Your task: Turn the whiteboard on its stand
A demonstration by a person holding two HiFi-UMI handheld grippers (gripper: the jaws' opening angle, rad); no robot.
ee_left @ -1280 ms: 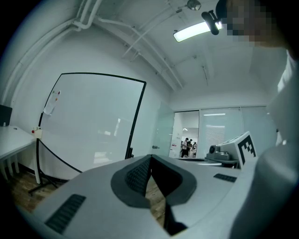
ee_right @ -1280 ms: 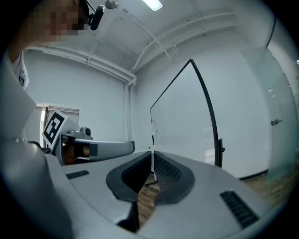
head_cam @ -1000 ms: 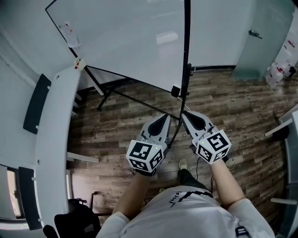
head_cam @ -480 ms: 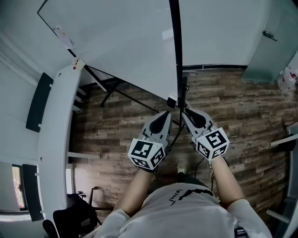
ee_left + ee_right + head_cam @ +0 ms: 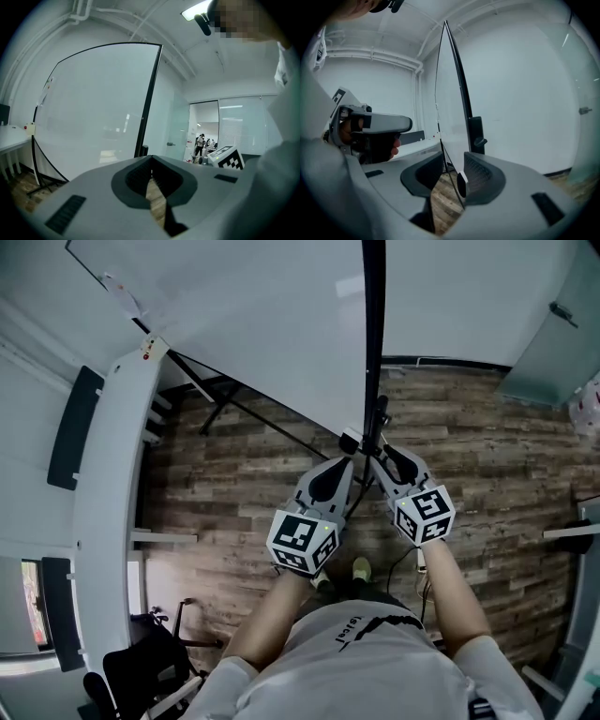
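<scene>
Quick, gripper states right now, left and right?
Left gripper: closed, nothing in it.
Right gripper: open, jaws have just been opening; the whiteboard edge sits between them, not clamped.

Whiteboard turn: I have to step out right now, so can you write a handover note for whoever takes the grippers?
Left gripper: shut, empty, facing the whiteboard.
Right gripper: jaws apart, just been opening. The board's lower corner cap sits in the gap, not clamped.
The board hangs on its black upright, edge-on to the right gripper.
Done: cannot tell how far the board has turned.
Left: check its angle. If it needs more, probably regrip the corner and swing on.
</scene>
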